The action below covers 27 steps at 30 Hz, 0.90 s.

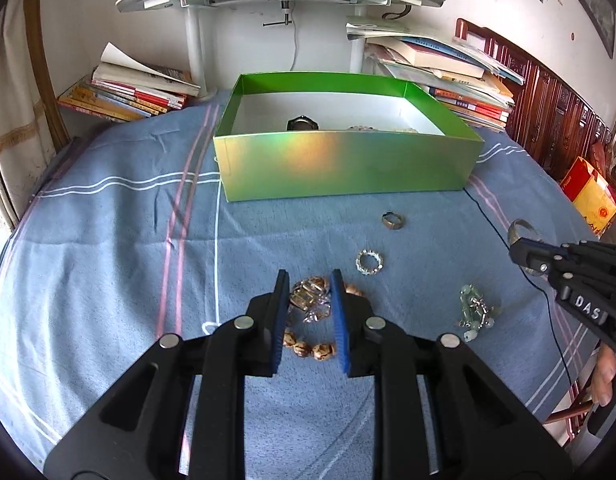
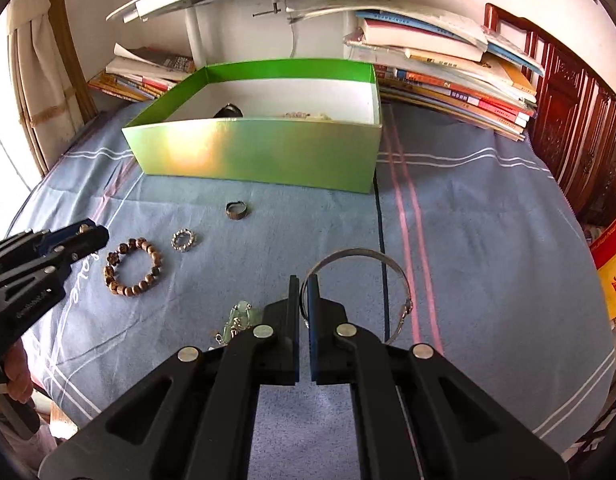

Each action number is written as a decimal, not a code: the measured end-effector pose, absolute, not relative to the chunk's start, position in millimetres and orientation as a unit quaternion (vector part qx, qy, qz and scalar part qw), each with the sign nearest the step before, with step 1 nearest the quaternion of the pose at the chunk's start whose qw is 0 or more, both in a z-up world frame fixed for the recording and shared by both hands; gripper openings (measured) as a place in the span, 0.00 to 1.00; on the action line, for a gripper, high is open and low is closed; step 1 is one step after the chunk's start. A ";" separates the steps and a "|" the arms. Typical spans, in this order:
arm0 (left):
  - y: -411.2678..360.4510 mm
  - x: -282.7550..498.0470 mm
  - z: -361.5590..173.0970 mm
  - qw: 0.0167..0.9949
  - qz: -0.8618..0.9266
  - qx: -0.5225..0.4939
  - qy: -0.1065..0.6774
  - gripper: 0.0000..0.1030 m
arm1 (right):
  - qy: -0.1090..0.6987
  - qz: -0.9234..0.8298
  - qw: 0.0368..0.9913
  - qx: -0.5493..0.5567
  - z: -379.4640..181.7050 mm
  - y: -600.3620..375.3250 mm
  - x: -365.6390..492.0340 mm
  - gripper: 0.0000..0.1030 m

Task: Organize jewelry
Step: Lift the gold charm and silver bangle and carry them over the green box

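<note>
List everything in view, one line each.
cloth: one, blue, striped, underneath.
box: one, green, far on the cloth.
watch: one, dark, inside the box.
bronze ring: one, brownish, before the box.
beaded ring: one, silver, nearer than the bronze ring.
wooden bracelet: one, brown, on the cloth by the left gripper.
jade charm: one, pale green, on the cloth.
bangle: one, silver, in the right gripper.
book stacks: two, mixed colours, behind the box.
left gripper: one, black, fingers flanking the wooden bracelet; grip unclear.
right gripper: one, black, shut on the bangle.
</note>
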<state>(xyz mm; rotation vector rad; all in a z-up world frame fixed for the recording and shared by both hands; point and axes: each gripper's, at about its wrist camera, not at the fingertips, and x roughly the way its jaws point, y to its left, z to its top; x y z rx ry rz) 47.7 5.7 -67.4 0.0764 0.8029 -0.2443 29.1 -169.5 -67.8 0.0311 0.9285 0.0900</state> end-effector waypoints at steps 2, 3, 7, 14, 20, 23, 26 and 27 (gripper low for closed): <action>4.9 47.6 -67.5 0.911 -0.121 0.036 0.392 0.20 | 0.451 0.050 0.891 0.017 -66.7 -168.5 29.3 0.04; 4.5 48.1 -66.6 0.911 -0.122 0.037 0.393 0.20 | 0.449 0.053 0.892 0.017 -64.6 -167.4 29.4 0.04; 4.4 52.7 -48.5 0.918 -0.122 0.044 0.375 0.20 | 0.418 0.051 0.907 0.000 -36.6 -163.8 32.1 0.04; 12.6 66.7 10.0 0.940 -0.111 0.050 0.320 0.20 | 0.342 0.070 0.937 0.002 36.1 -160.4 46.3 0.04; 10.3 99.6 55.1 0.950 -0.104 0.052 0.291 0.20 | 0.301 0.087 0.949 0.022 83.7 -161.3 86.2 0.04; 4.6 128.4 64.1 0.950 -0.099 0.060 0.292 0.20 | 0.304 0.090 0.948 0.036 87.2 -162.3 117.6 0.04; -1.0 163.1 54.4 0.946 -0.096 0.055 0.305 0.20 | 0.327 0.075 0.942 0.032 68.2 -160.9 155.7 0.04; -2.4 174.0 48.1 0.944 -0.093 0.055 0.311 0.20 | 0.334 0.074 0.939 0.033 60.9 -161.2 164.1 0.04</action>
